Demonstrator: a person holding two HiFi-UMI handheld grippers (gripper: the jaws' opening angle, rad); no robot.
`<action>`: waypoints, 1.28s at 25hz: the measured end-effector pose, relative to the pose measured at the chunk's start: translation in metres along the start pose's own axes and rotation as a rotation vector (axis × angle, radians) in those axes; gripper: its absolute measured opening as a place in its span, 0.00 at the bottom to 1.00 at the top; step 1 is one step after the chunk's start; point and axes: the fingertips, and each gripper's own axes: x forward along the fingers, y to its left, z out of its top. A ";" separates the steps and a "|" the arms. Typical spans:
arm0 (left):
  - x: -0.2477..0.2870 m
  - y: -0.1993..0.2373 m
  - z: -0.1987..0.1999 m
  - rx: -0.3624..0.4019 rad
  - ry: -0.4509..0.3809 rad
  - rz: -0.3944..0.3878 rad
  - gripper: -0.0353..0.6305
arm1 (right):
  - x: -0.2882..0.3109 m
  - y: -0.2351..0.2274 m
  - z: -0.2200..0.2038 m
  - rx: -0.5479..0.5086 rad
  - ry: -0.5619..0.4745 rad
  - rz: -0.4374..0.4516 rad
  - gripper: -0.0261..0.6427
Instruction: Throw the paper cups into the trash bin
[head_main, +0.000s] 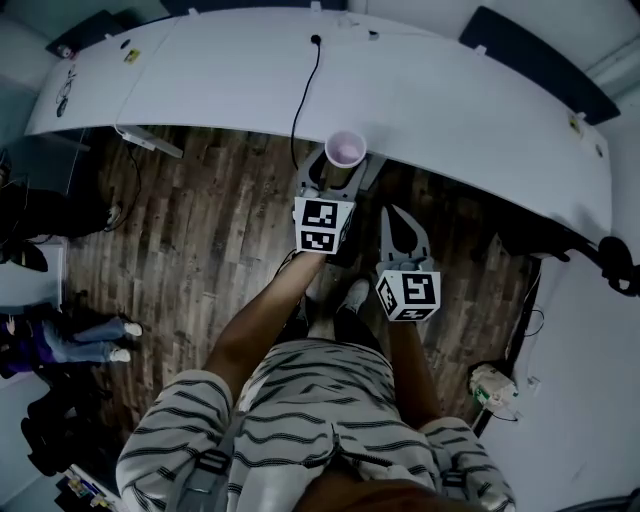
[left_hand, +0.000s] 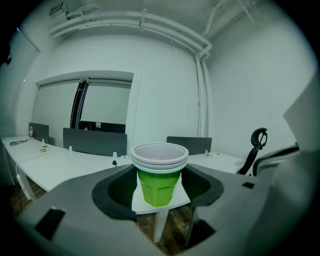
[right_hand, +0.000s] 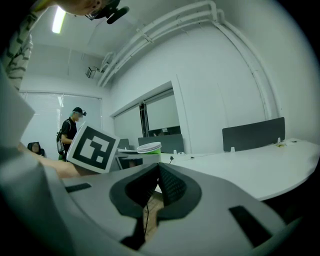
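Observation:
A stack of green paper cups (left_hand: 159, 175) with white rims stands upright between the jaws of my left gripper (left_hand: 159, 192), which is shut on it. In the head view the stack's open top (head_main: 346, 150) shows just ahead of the left gripper (head_main: 338, 175), near the white desk's front edge and above the wood floor. My right gripper (head_main: 393, 214) hangs lower and to the right with its jaws pressed together and nothing between them. In the right gripper view the shut right gripper (right_hand: 158, 169) points past the left gripper's marker cube (right_hand: 92, 147) and the cup stack (right_hand: 149, 147).
A long curved white desk (head_main: 450, 110) runs across ahead, with a black cable (head_main: 303, 95) trailing off it to the wood floor (head_main: 200, 230). Grey dividers (left_hand: 95, 141) and an office chair (left_hand: 256, 145) stand behind. Another person (right_hand: 70, 131) stands at the left; a white power box (head_main: 495, 390) lies at lower right.

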 end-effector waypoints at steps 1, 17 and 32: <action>-0.005 -0.002 0.001 0.002 -0.001 -0.003 0.50 | 0.000 0.002 0.001 -0.005 -0.001 0.002 0.05; -0.062 -0.022 -0.032 0.014 0.058 -0.028 0.50 | -0.011 0.014 -0.019 0.001 0.027 -0.004 0.05; -0.098 -0.028 -0.107 -0.041 0.175 -0.019 0.50 | -0.022 0.020 -0.078 0.038 0.115 -0.026 0.05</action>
